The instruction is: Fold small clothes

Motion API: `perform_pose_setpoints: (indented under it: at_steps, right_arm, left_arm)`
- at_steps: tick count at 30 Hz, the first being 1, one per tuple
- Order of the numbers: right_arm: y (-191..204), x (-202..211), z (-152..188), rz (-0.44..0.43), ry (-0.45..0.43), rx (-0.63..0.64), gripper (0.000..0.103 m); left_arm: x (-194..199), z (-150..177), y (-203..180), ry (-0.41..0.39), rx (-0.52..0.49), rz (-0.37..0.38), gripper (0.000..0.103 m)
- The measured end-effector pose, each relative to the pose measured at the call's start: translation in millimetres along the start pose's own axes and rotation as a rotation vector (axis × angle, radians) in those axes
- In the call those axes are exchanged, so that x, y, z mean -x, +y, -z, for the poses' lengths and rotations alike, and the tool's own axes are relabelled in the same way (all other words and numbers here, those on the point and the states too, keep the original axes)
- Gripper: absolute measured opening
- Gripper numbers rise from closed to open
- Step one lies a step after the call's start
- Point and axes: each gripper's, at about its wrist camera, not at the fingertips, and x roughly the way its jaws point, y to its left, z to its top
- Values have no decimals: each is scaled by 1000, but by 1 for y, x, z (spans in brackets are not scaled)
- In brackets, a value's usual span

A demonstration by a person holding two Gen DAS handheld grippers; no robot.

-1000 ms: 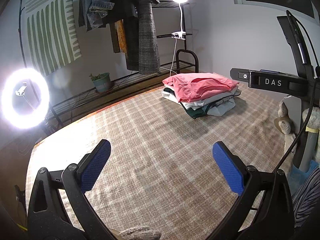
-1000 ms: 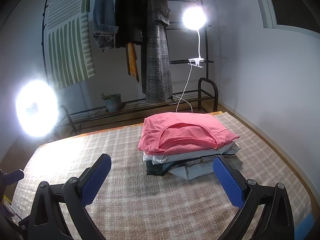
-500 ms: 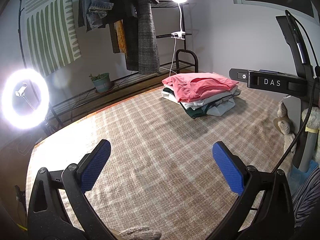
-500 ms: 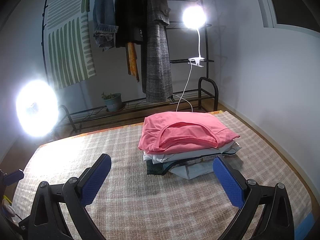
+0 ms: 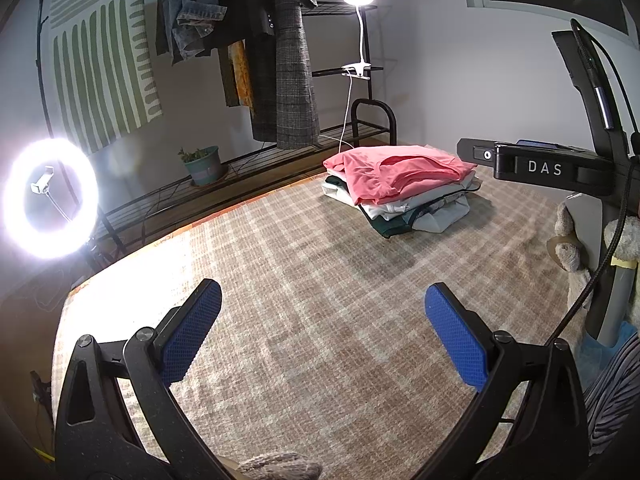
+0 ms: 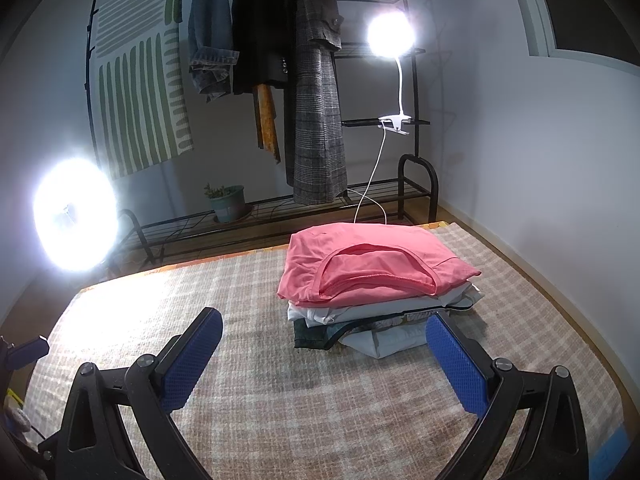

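A stack of folded small clothes (image 6: pixel 376 300) with a pink shirt (image 6: pixel 368 264) on top lies at the far right of the plaid bed cover (image 6: pixel 280 392). It also shows in the left wrist view (image 5: pixel 400 188), further off. My left gripper (image 5: pixel 322 332) is open and empty, low over the bare cover. My right gripper (image 6: pixel 324 352) is open and empty, just in front of the stack, not touching it.
A black phone stand marked DAS (image 5: pixel 544 168) rises at the right of the left wrist view, with a plush toy (image 5: pixel 568 240) beside it. A ring light (image 5: pixel 48 200), a clothes rack (image 6: pixel 312 100), a clip lamp (image 6: pixel 390 36) and a potted plant (image 6: pixel 226 200) stand beyond the bed.
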Motion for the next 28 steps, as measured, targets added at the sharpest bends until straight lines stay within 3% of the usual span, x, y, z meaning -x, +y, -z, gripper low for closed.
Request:
perform_pose_setpoints:
  at_steps: [28]
  right_arm:
    - [2,0,2,-4,2,10,103]
  left_arm:
    - [9,5,8,-18,8,-33,103]
